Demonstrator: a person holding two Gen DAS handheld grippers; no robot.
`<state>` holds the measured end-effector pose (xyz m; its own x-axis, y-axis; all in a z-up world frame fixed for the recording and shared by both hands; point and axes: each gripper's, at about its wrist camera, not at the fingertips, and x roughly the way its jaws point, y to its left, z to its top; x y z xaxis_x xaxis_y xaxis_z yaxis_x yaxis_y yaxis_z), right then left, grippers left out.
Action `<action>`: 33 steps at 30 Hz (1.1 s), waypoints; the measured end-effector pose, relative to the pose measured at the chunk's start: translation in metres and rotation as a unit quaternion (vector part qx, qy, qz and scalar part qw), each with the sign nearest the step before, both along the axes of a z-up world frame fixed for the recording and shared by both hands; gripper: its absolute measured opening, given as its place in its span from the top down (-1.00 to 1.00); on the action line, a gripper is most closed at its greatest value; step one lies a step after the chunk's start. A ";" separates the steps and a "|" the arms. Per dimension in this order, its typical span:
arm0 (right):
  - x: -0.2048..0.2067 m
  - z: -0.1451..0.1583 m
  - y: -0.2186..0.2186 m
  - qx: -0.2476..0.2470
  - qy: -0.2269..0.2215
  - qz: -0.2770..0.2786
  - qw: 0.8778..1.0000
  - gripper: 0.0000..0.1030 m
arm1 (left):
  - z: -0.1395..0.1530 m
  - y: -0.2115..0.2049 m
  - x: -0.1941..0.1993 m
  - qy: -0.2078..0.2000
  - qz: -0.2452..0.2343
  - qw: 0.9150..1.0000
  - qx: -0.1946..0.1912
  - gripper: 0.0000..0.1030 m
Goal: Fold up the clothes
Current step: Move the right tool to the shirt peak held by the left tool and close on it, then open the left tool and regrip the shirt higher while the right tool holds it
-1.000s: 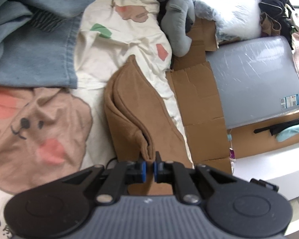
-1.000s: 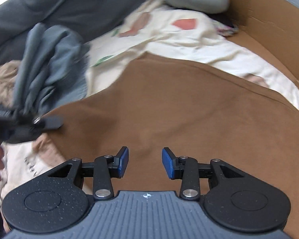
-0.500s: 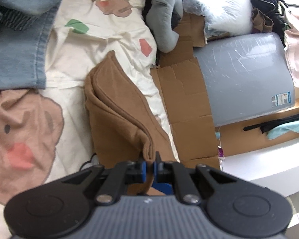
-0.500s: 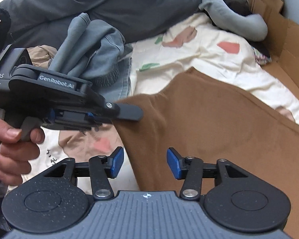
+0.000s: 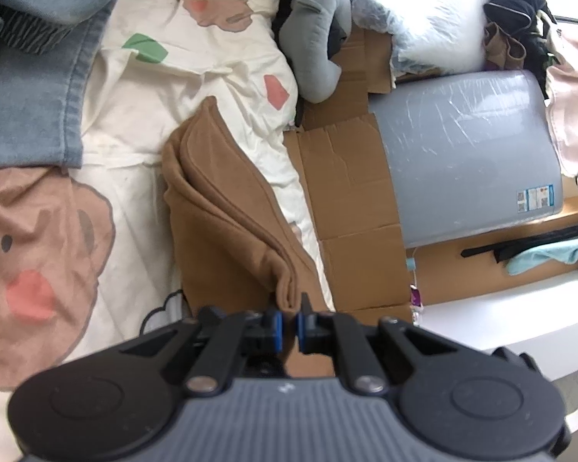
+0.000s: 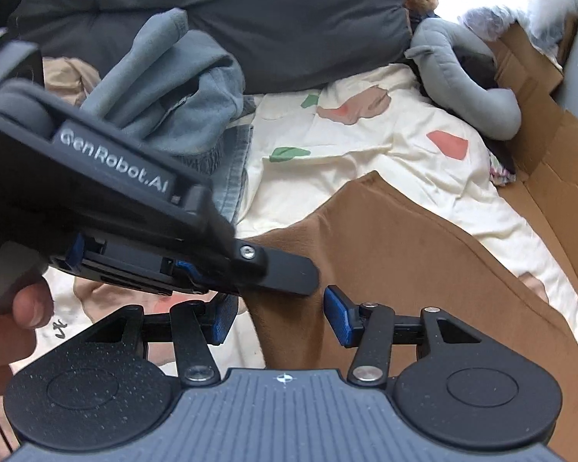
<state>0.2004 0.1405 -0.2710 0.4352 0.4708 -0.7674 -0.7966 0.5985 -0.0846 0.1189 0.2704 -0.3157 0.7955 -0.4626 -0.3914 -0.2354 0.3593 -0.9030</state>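
1. The brown garment is lying folded in layers on the cream printed bedsheet, stretching away from the left gripper, whose jaws are pinched nearly closed on the garment's near folded edge.
2. The right gripper is hovering over the same garment's near corner; its jaws are about half apart and closing, with brown cloth showing between the pads but not pressed by them.
3. In the right wrist view, the left gripper's body is crossing just ahead and left of the right jaws, held by a hand.
4. A blue-grey garment is lying bunched beyond and left of the right gripper.
5. Flattened cardboard is lying right of the left gripper, beside the sheet.
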 end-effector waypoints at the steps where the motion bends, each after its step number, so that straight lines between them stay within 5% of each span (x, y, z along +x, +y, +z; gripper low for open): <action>1: -0.001 -0.002 0.002 -0.005 -0.005 0.000 1.000 0.06 | 0.000 0.000 0.000 -0.003 -0.001 1.000 -0.002 0.87; 3: -0.001 -0.005 0.005 -0.014 -0.014 -0.003 1.000 0.13 | 0.002 0.000 -0.001 -0.012 -0.007 1.000 -0.007 0.87; 7: -0.001 -0.009 0.005 -0.026 -0.029 -0.004 0.999 0.77 | 0.004 0.000 -0.003 -0.031 -0.014 0.999 -0.021 0.84; 9: 0.001 -0.010 0.003 -0.023 -0.028 -0.009 0.999 0.91 | 0.006 0.002 -0.005 -0.044 -0.014 0.998 -0.033 0.78; 12: 0.006 -0.010 -0.001 -0.016 -0.021 -0.016 1.000 0.92 | 0.010 0.008 -0.011 -0.067 -0.008 0.996 -0.054 0.54; 14: 0.008 -0.010 -0.003 -0.011 -0.018 -0.019 1.000 0.92 | 0.015 0.013 -0.016 -0.073 0.004 0.996 -0.050 -0.12; 16: 0.009 -0.009 -0.004 -0.006 -0.015 -0.021 1.000 0.92 | 0.015 0.017 -0.018 -0.064 0.014 0.997 -0.032 -0.37; 23: 0.010 -0.008 -0.007 0.001 -0.010 -0.023 1.000 0.92 | -0.006 0.035 -0.002 -0.015 0.025 1.000 -0.009 -0.50; 33: 0.010 -0.006 -0.010 0.006 -0.010 -0.025 1.000 0.92 | -0.037 0.050 0.052 -0.001 0.010 1.000 -0.005 -0.52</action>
